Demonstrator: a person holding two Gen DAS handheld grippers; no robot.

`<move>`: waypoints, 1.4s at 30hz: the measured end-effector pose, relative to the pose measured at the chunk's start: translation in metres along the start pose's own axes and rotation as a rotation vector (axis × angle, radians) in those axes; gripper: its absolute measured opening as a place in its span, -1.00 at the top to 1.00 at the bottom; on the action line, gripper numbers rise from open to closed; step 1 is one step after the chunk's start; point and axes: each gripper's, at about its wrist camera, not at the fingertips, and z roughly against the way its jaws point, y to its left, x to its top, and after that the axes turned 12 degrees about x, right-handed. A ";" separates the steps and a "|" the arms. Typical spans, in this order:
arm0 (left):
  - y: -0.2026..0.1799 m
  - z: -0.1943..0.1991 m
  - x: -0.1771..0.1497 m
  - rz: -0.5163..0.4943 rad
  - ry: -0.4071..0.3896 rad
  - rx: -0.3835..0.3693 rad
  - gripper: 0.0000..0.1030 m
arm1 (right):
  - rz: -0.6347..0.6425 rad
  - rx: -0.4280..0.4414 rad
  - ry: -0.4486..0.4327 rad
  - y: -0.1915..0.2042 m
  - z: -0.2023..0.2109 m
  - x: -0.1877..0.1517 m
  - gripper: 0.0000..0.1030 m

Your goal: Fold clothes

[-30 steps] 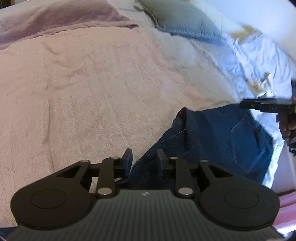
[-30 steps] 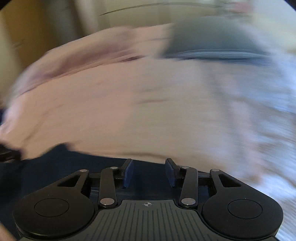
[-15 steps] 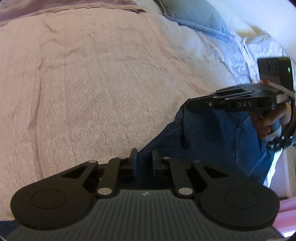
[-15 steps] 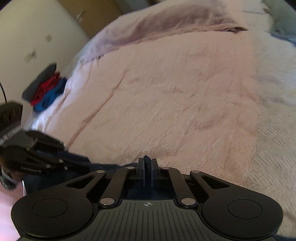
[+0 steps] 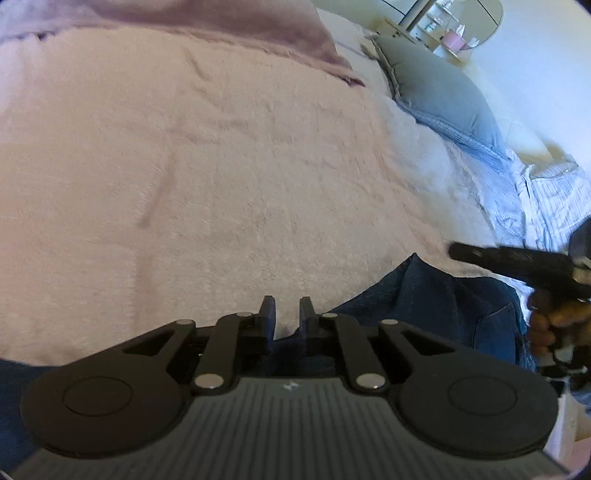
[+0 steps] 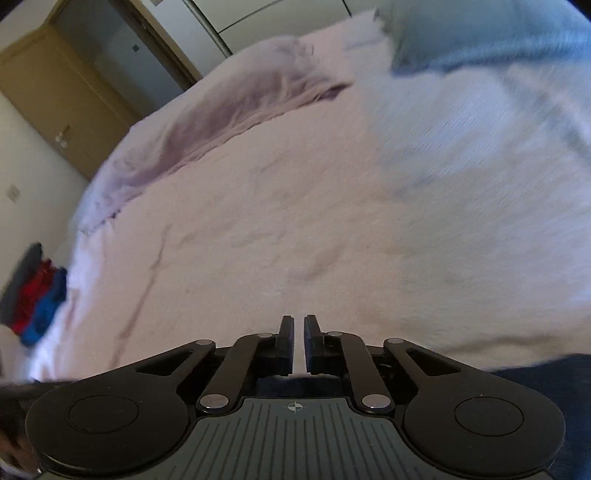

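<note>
Dark blue jeans (image 5: 443, 310) lie on the pink blanket (image 5: 221, 184) at the near edge of the bed. My left gripper (image 5: 287, 306) sits over their edge, its jaws nearly together, with denim in the inner part of the gap and blanket showing past the tips. My right gripper (image 6: 299, 325) has a narrow gap between its pads with only blanket visible through it; the jeans (image 6: 554, 373) show below and to its right. In the left wrist view the right gripper (image 5: 452, 252) hovers just above the jeans' raised corner, held by a hand (image 5: 550, 325).
A grey pillow (image 5: 443, 96) and a purple throw (image 5: 184, 29) lie at the far side of the bed. A striped white garment (image 5: 554, 195) is at the right. A stack of folded red, blue and grey clothes (image 6: 37, 295) rests at the bed's left edge. A door (image 6: 55, 92) is beyond.
Left jaws have narrowed steadily over the jeans' edge. The right gripper closed half a second ago and now shows a small gap. Both cameras have tilted upward and the right gripper moved right.
</note>
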 end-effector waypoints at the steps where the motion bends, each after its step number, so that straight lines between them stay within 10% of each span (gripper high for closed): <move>1: -0.005 0.005 -0.002 -0.021 -0.001 -0.020 0.84 | 0.007 -0.024 -0.007 0.000 0.006 -0.002 0.83; 6: -0.042 0.012 -0.025 -0.125 0.018 -0.124 0.79 | 0.096 -0.202 0.017 -0.010 0.042 -0.048 0.83; 9: -0.058 -0.011 -0.049 -0.222 0.047 0.044 0.78 | 0.150 -0.309 0.031 -0.016 0.064 -0.075 0.83; 15: -0.046 0.008 -0.057 -0.025 -0.018 0.142 0.88 | 0.134 -0.461 -0.017 -0.021 0.117 -0.098 0.82; 22: -0.078 0.022 -0.106 -0.096 0.099 0.216 0.86 | 0.091 -0.481 0.083 -0.029 0.140 -0.149 0.82; 26: -0.089 0.036 -0.119 -0.051 0.098 0.163 0.85 | -0.129 -0.405 -0.029 -0.028 0.173 -0.152 0.79; 31: -0.092 0.036 -0.121 -0.054 0.110 0.107 0.85 | -0.654 -0.207 -0.267 -0.060 0.203 -0.178 0.29; 36: -0.076 0.026 -0.121 -0.040 0.126 0.062 0.85 | -0.813 -0.178 -0.427 -0.082 0.201 -0.193 0.30; 39: -0.070 0.024 -0.120 -0.045 0.132 0.039 0.85 | -0.873 -0.214 -0.458 -0.089 0.197 -0.200 0.88; 42: -0.068 0.027 -0.118 -0.070 0.132 0.021 0.85 | -0.714 -0.265 -0.473 -0.058 0.210 -0.195 0.95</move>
